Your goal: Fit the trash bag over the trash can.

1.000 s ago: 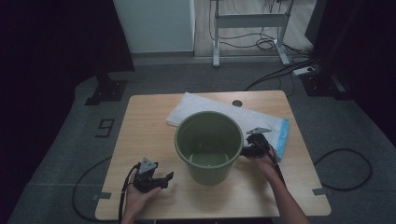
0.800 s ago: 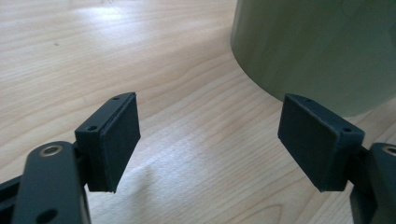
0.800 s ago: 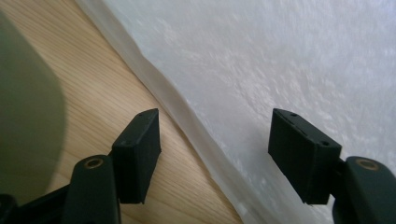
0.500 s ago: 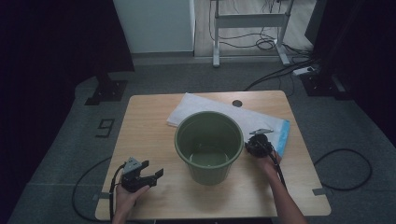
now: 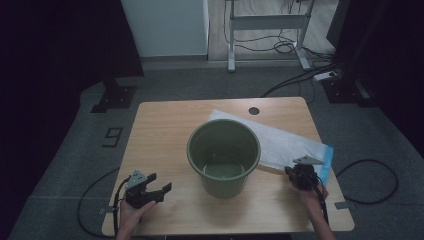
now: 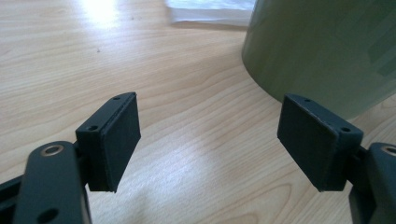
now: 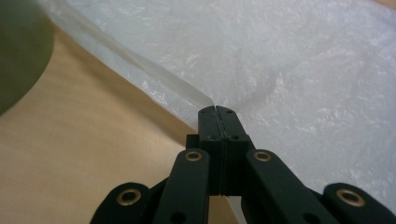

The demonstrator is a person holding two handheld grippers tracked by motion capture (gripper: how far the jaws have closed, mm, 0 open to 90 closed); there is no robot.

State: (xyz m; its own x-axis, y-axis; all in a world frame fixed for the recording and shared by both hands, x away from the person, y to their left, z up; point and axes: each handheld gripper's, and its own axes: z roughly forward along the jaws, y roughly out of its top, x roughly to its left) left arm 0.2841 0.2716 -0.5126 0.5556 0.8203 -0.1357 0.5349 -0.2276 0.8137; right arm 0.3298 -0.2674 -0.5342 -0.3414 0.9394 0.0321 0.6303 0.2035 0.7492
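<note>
Right gripper, high view: right gripper sits at the lower right of the frame, at the near edge of the thin translucent white plastic bag with a blue end, which lies flat on the light wooden table right of centre.
Bucket, high view: round olive-green plastic bucket stands upright at centre, on the bag's left part.
Left gripper, high view: left gripper at the lower left, well apart from the bucket.
Left gripper view: its 2 jaws stand wide with nothing between them; bucket wall at the upper right.
Right gripper view: jaws have just been closing and now pinch the bag's edge at centre; the film lifts in a ridge toward the upper left.
Risk: pulling may tear the film or slip it free, since only its edge is pinched; the bucket's weight on the bag could drag or tip.
</note>
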